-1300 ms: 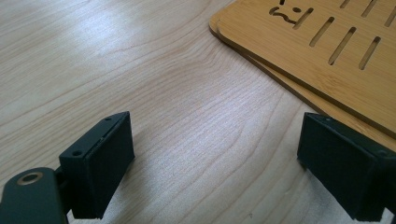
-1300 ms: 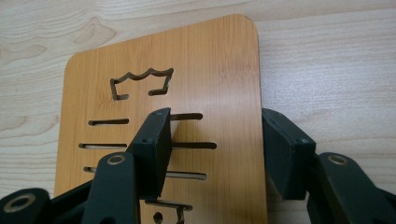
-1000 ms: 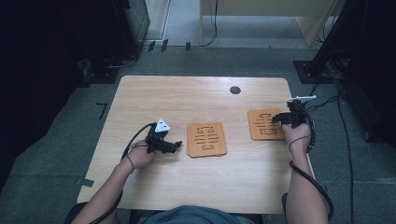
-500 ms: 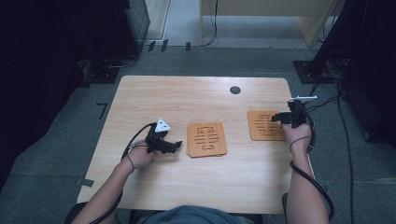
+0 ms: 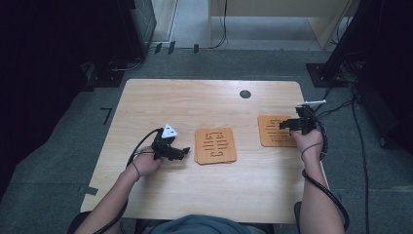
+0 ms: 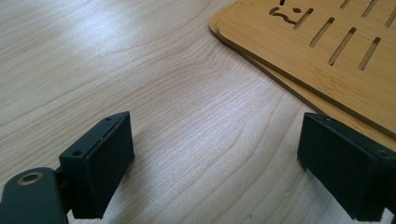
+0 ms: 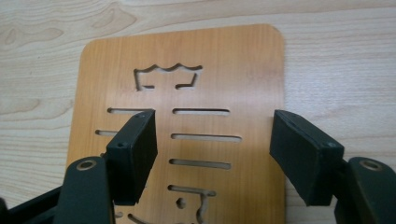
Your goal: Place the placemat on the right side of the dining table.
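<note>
wooden table (image 5: 160,102): three slotted boards, two stacked (image 5: 215,145), one apart (image 5: 273,130).

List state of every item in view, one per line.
Left gripper: open, nothing between its jaws, low over the table beside the stack.
Right gripper: jaws have just been opening, apart above the single board, no grip.
Stacked slotted wooden boards: two, lying flat, slightly offset.
Single slotted wooden board: flat on the table, released.

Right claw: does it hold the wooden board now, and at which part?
Nothing is held. The right claw has just been opening; its jaws stand apart above the single wooden board.
</note>
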Action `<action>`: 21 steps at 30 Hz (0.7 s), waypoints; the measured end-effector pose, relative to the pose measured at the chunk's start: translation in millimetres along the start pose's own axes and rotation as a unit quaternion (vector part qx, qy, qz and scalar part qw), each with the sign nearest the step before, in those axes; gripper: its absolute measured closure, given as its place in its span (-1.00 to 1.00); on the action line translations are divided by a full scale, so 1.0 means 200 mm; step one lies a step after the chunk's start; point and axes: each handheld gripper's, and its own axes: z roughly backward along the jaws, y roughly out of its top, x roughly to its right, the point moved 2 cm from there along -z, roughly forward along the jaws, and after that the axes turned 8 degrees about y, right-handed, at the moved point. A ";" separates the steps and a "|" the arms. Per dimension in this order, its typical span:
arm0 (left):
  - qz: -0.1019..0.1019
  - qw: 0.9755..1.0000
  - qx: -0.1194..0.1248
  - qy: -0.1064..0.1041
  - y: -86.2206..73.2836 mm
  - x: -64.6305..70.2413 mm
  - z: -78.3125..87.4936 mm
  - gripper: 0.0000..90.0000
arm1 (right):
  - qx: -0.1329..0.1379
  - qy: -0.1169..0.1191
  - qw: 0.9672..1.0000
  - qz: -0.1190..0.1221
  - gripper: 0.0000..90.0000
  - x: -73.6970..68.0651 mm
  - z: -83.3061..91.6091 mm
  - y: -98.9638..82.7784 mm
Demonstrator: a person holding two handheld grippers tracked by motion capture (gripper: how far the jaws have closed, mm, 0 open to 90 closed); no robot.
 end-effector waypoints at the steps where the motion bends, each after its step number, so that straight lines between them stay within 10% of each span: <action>1: 0.000 1.000 0.000 0.000 0.00 0.00 0.00 -0.78 | -0.001 0.000 1.000 0.001 -0.31 -0.01 0.00 0.00; 21: 0.001 1.000 0.001 0.000 0.00 0.00 0.00 -0.78 | -0.020 0.023 0.998 0.052 -0.43 -0.18 -0.06 0.00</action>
